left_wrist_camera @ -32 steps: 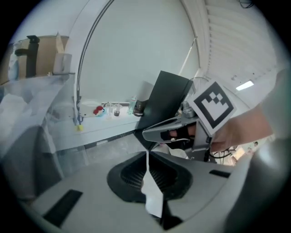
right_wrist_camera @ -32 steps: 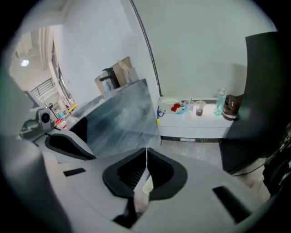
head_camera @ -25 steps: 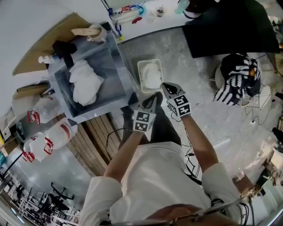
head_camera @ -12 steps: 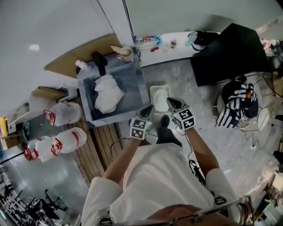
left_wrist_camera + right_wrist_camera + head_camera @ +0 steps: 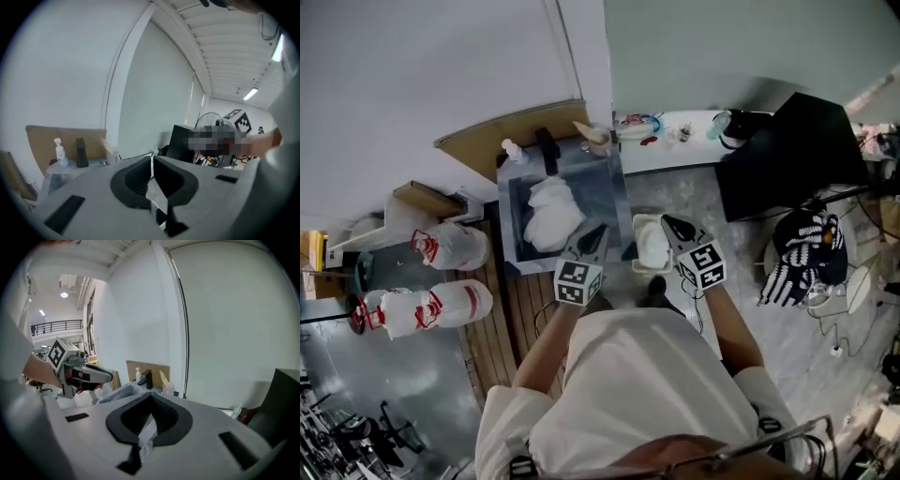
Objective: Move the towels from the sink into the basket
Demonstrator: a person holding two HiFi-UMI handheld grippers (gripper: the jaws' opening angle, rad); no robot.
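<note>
White towels point(image 5: 549, 214) lie heaped in the grey sink point(image 5: 614, 199) by the wall. To its right on the floor stands a small white basket point(image 5: 637, 246) with a white towel point(image 5: 655, 246) in it. My left gripper point(image 5: 597, 231) hangs over the sink's near right corner, shut and holding nothing. My right gripper point(image 5: 667, 222) hovers above the basket, also shut and bare. In the left gripper view the left gripper point(image 5: 151, 161) has its jaws pressed together, and in the right gripper view the right gripper point(image 5: 150, 400) does too. The right gripper view also catches the left gripper point(image 5: 79, 372) beside the sink point(image 5: 121, 393).
A black tap point(image 5: 547, 148), a soap bottle point(image 5: 512, 150) and a cup point(image 5: 598, 139) stand on the sink's far edge. Two white bags with red marks point(image 5: 427, 307) lie left. A black box point(image 5: 787, 150) and striped cloth point(image 5: 802, 248) lie right. Wooden slats point(image 5: 517, 302) cover the floor by the sink.
Both grippers have lifted higher, staying shut and holding nothing. The head view has swung, so the sink and basket now sit nearer the middle and look smaller.
</note>
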